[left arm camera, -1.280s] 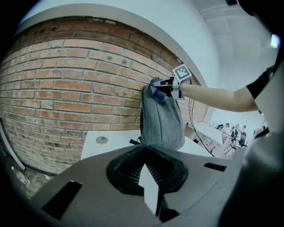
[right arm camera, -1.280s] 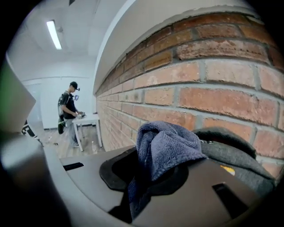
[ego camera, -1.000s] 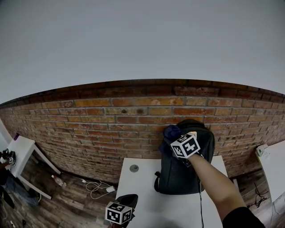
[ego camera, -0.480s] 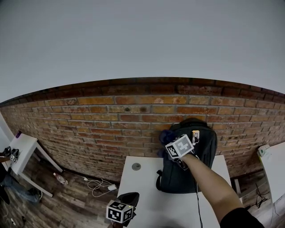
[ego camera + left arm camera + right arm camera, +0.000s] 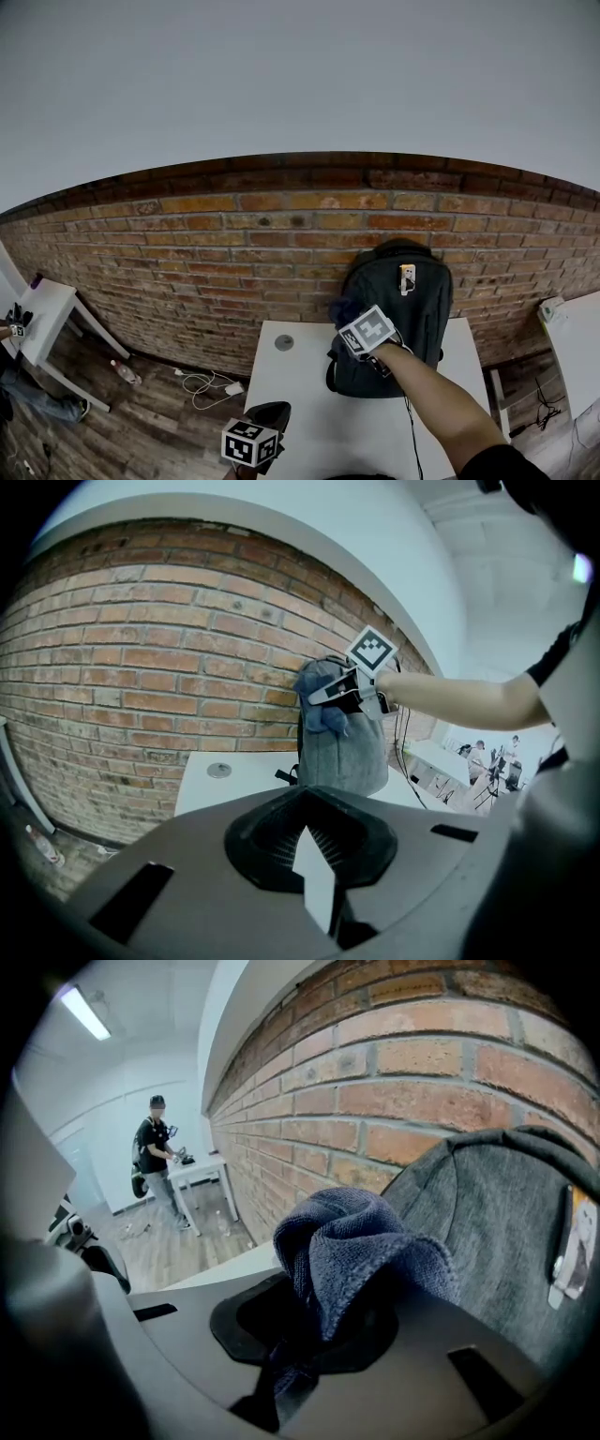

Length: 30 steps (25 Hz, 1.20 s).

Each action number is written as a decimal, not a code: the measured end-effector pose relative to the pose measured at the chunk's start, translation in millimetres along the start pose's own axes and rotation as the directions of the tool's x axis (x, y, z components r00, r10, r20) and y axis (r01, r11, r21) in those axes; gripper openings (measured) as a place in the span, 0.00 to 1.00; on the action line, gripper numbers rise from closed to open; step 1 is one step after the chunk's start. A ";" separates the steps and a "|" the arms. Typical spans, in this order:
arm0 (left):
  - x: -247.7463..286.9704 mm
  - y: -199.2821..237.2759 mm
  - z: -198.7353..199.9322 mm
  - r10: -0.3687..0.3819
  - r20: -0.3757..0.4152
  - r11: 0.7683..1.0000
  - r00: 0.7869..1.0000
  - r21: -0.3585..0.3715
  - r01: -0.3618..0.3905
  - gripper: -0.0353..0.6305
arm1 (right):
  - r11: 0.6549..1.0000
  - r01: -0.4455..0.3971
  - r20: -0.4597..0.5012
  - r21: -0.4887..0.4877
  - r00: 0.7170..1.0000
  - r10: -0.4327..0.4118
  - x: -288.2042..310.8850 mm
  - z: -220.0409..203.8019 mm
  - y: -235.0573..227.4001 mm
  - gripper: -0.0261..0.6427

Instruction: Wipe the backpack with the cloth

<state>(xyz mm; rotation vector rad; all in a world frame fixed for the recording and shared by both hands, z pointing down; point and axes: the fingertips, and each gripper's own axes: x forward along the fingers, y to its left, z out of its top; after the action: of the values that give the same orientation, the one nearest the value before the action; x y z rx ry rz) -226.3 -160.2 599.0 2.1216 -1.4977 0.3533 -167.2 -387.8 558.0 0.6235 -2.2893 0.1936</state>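
The right hand-held gripper (image 5: 314, 1330) is pressing its clamped blue cloth (image 5: 361, 1241) against the backpack (image 5: 412, 309) standing on the bench (image 5: 300, 394), while the left hand-held gripper (image 5: 314, 874) is hovering, jaws together.

backpack (image 5: 403, 309) on table (image 5: 300, 398) | brick wall (image 5: 187, 253) behind | cloth (image 5: 366, 1241) at backpack's left
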 end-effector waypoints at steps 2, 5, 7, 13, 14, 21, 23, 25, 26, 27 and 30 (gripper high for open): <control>-2.1 0.4 -2.5 -0.004 -0.002 1.000 1.000 0.001 0.004 0.04 | 1.000 -0.009 -0.017 0.027 1.000 0.010 0.9 -11.5 9.1 0.12; -5.0 1.7 -3.9 -0.011 -0.002 1.000 1.000 0.001 0.011 0.04 | 0.999 -0.013 -0.027 0.044 1.000 0.015 1.3 -28.7 22.6 0.12; -7.2 3.8 -6.1 -0.013 -0.005 1.000 1.000 0.002 0.013 0.04 | 0.999 -0.010 -0.035 0.047 0.999 0.012 2.0 -43.7 32.4 0.12; -15.3 17.0 -13.8 -0.020 -0.015 1.000 1.000 -0.006 0.019 0.04 | 0.994 -0.006 -0.067 0.105 0.998 0.013 13.6 -98.9 67.2 0.12; -16.1 19.8 -14.8 -0.021 -0.018 1.000 1.000 -0.006 0.021 0.04 | 0.993 -0.004 -0.075 0.120 0.997 0.013 17.3 -108.0 73.1 0.12; -14.6 40.2 -15.7 -0.037 -0.038 0.999 0.999 0.013 0.038 0.04 | 0.952 0.036 -0.055 0.305 0.998 -0.020 37.8 -138.6 94.3 0.12; -12.4 45.5 -15.2 -0.041 -0.037 0.999 0.998 0.011 0.041 0.04 | 0.938 0.063 -0.048 0.340 0.998 -0.050 44.8 -144.4 98.8 0.12; -10.4 47.4 -15.7 -0.049 -0.040 0.999 0.998 0.007 0.049 0.04 | 0.919 0.097 -0.034 0.382 0.995 -0.091 50.7 -149.9 102.3 0.12; -9.6 47.6 -16.1 -0.055 -0.043 0.998 0.998 0.007 0.055 0.04 | 0.908 0.112 -0.028 0.404 0.994 -0.110 53.9 -151.6 104.1 0.12; -9.1 48.1 -16.6 -0.060 -0.047 0.998 0.997 0.009 0.060 0.04 | 0.898 0.123 -0.025 0.422 0.992 -0.123 58.1 -152.6 106.0 0.12; -8.5 55.3 -16.9 -0.061 -0.055 0.998 0.997 0.014 0.062 0.04 | 0.877 0.132 -0.012 0.461 0.990 -0.143 74.6 -148.0 108.7 0.12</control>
<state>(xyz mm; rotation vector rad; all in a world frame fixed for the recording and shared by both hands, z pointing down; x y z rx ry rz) -279.4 -158.5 623.3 2.1477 -1.4005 0.3988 -173.0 -274.7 720.7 1.0315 -2.2169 0.6798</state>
